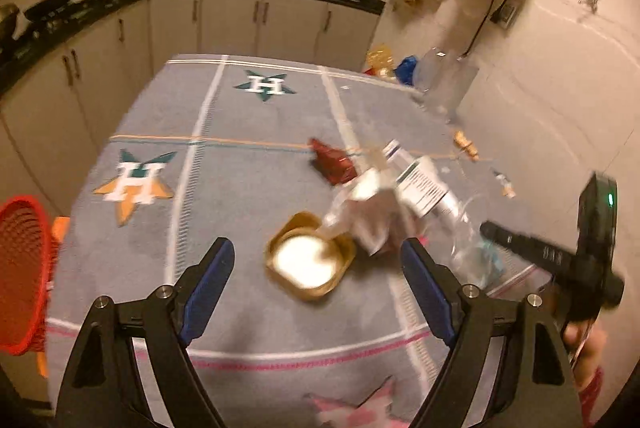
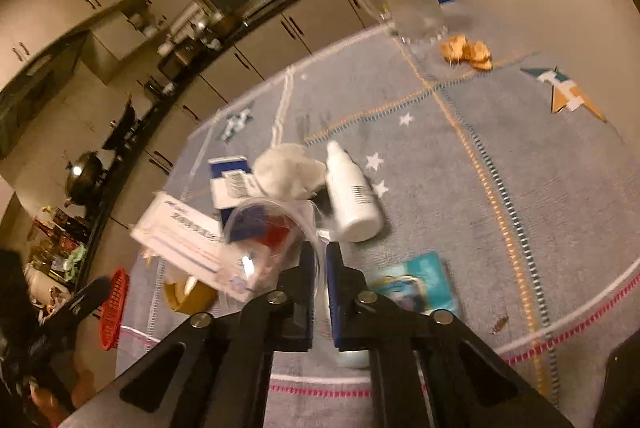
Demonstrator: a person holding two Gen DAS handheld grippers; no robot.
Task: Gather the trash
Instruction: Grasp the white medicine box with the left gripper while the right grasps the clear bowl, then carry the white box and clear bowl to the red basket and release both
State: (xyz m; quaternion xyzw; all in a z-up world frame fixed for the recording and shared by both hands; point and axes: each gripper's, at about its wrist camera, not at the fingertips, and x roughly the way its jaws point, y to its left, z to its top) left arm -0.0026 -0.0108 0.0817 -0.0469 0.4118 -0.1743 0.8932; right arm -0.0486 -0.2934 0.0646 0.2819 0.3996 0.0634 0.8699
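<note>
Our right gripper (image 2: 318,268) is clamped on the clear plastic cup's (image 2: 272,228) rim. Our left gripper (image 1: 316,268), jaws apart and empty, has the gold tub (image 1: 310,260) dead ahead, beside that cup, nearer to it.

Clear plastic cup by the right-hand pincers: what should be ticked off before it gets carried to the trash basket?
1. Right gripper shut on the clear plastic cup: ok, the cup's rim sits between the nearly closed pads.
2. Left gripper free: ok, the jaws are wide open and hold nothing.
3. Red basket in sight: ok, it is at the table's left edge.
4. Cup free of neighbours: cannot tell, the white packet overlaps it in the right wrist view, so contact is unclear.
5. Grip firm enough to lift: cannot tell, the picture is blurred.
</note>
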